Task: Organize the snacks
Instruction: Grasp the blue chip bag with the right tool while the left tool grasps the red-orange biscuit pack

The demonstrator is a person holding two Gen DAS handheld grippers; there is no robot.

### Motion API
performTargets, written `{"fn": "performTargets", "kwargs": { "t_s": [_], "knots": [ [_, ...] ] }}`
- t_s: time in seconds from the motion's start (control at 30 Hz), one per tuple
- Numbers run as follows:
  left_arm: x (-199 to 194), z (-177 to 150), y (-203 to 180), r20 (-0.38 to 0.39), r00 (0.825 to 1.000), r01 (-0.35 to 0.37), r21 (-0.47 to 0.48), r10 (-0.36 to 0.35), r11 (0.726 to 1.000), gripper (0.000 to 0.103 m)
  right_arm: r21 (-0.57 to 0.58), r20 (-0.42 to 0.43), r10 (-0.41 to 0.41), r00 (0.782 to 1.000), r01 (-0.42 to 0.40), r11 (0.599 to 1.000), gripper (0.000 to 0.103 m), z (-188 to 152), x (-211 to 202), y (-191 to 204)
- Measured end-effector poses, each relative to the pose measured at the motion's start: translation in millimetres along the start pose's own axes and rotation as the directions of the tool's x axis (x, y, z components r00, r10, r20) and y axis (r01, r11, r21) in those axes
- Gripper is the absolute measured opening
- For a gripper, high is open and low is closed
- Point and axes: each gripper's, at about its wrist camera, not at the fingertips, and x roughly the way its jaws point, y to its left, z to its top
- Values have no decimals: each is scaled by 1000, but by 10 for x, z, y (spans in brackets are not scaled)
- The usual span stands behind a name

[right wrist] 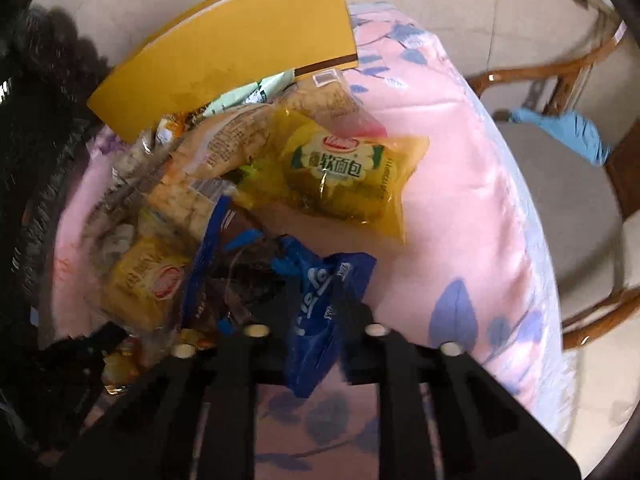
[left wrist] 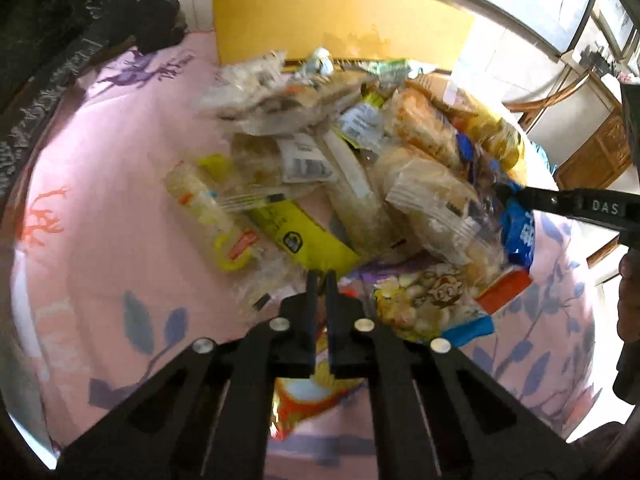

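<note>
A heap of snack packets [left wrist: 340,168] lies on a pink flowered cloth [left wrist: 100,200]. My left gripper [left wrist: 320,280] is shut, its tips just above the near edge of the heap, over an orange-yellow packet [left wrist: 312,400]; it holds nothing I can see. My right gripper [right wrist: 316,292] is closed around a blue packet [right wrist: 316,320], which hangs between its fingers. From the left wrist view the right gripper [left wrist: 508,194] reaches in from the right at the blue packet [left wrist: 518,236]. A yellow bread packet [right wrist: 340,172] lies just beyond.
A yellow box [left wrist: 340,20] stands open behind the heap, also in the right wrist view [right wrist: 240,48]. A wooden chair [right wrist: 580,184] with a blue cloth [right wrist: 568,132] stands right of the table edge. Dark objects [left wrist: 60,60] line the left side.
</note>
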Motion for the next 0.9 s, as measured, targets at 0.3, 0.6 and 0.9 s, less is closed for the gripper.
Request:
{"fn": "performTargets", "kwargs": {
  "t_s": [0.3,0.6,0.9],
  "knots": [
    [-498,-171,156,70,997,43,-31,-41,999,0,-142,133,-196,972,214,966,102,-98,-199,108],
    [-394,-294,193,30,997,66,-20,-66,998,0,-529,137,-127,982,181,829,102,-145,575,440],
    [-399,-260,361,23,996,92,-63,-91,994,0,-407,-37,-144,989,117,906,35,-170,225,594]
  ]
}}
